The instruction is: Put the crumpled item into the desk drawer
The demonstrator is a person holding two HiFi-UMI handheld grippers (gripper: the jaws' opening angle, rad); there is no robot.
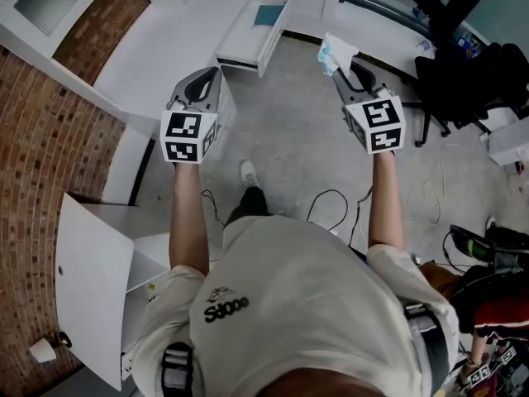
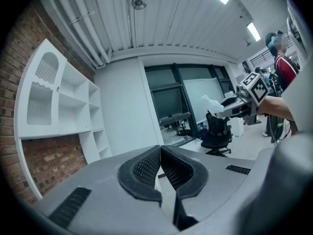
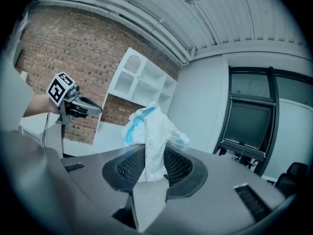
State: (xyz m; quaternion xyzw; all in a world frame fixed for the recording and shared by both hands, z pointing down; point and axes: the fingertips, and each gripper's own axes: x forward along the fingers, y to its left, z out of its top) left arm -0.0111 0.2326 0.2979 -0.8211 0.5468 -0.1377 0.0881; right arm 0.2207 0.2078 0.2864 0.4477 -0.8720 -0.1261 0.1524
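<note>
A crumpled white and blue item sticks up from my right gripper, whose jaws are shut on it. In the right gripper view the crumpled item is pinched between the black ribbed pads and bulges above them. My left gripper is held level beside it, shut and empty; its tips meet. The white desk drawer stands pulled open ahead, between the two grippers, with a blue thing inside. Both grippers are held in the air, well short of the drawer.
A white desk runs along the brick wall. A white cabinet door stands open at lower left, a paper cup beside it. Black office chair at right. Cables lie on the floor.
</note>
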